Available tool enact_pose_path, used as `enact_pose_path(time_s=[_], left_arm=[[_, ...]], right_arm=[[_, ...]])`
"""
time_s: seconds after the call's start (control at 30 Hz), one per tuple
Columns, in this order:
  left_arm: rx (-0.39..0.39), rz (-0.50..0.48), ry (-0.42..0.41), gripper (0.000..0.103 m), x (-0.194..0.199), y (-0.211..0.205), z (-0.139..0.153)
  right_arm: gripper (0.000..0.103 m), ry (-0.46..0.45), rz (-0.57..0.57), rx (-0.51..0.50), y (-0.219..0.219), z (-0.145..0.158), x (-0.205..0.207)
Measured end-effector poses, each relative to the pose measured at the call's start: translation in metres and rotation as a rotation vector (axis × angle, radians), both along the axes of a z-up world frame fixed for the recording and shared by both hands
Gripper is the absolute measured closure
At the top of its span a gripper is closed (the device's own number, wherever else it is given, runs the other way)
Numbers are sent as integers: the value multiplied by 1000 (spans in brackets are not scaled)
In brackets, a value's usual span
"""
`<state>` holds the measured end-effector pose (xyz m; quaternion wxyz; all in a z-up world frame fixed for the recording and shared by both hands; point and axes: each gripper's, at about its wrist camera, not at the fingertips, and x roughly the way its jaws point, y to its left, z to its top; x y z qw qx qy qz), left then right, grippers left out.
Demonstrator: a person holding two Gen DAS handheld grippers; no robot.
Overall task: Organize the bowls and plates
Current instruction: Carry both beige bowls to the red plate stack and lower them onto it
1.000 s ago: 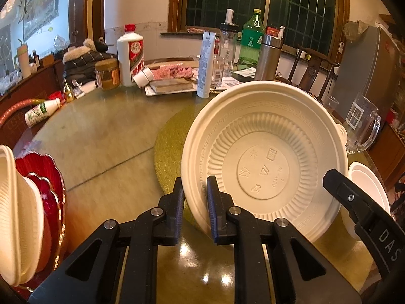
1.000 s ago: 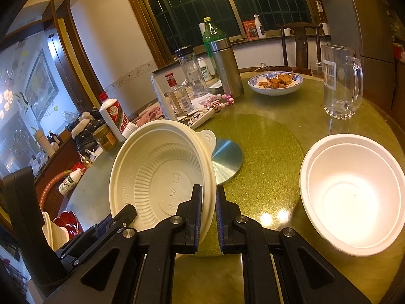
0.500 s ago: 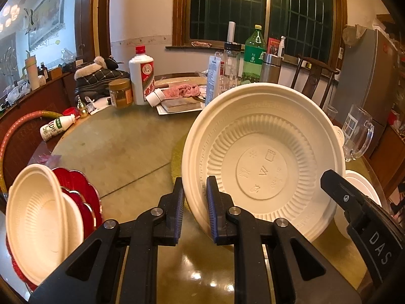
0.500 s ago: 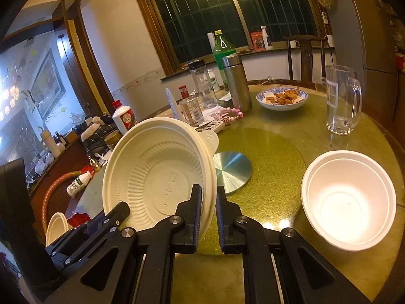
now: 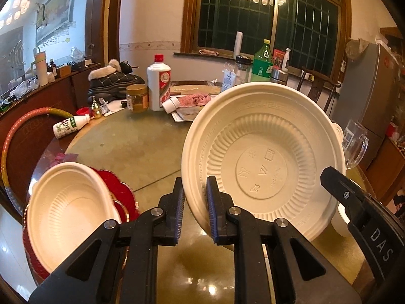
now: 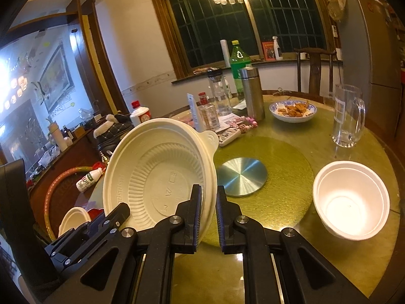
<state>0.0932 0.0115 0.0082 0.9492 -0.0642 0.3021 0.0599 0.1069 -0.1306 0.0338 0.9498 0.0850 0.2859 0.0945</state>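
A cream ribbed bowl (image 5: 263, 167) hangs tilted above the table, its underside facing both cameras. My left gripper (image 5: 194, 185) is shut on its rim at the left. My right gripper (image 6: 208, 190) is shut on the rim of the same bowl (image 6: 157, 177) at the opposite side. Each wrist view shows the other gripper's finger at the bowl's far edge. A second cream bowl (image 5: 71, 210) sits on stacked red plates (image 5: 114, 185) at the table's near left. A white bowl (image 6: 351, 200) stands upright on the right.
A round metal disc (image 6: 241, 177) lies on the gold mat (image 6: 286, 167). Further back stand a glass mug (image 6: 346, 119), a steel flask (image 6: 251, 93), a green bottle (image 6: 239, 63), a dish of food (image 6: 292, 111) and a white liquor bottle (image 5: 159, 86). A hoop (image 5: 15, 136) leans at the left edge.
Both grippers have risen with the cream bowl, still shut on its rim. The table sits lower in both views, and the cream bowl on the red plates has come fully into sight.
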Motion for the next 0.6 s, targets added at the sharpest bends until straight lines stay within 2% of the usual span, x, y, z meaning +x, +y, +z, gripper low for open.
enact_pose_path(time_s=[0.43,0.6], left_arm=[[-23,89,-42,88,-35,62,18],[-34,152,-21,88,-51,98,17]], right_arm=[[92,-38,117,-45,62,20,-25],[92,1,218,-38,97,19,-28]])
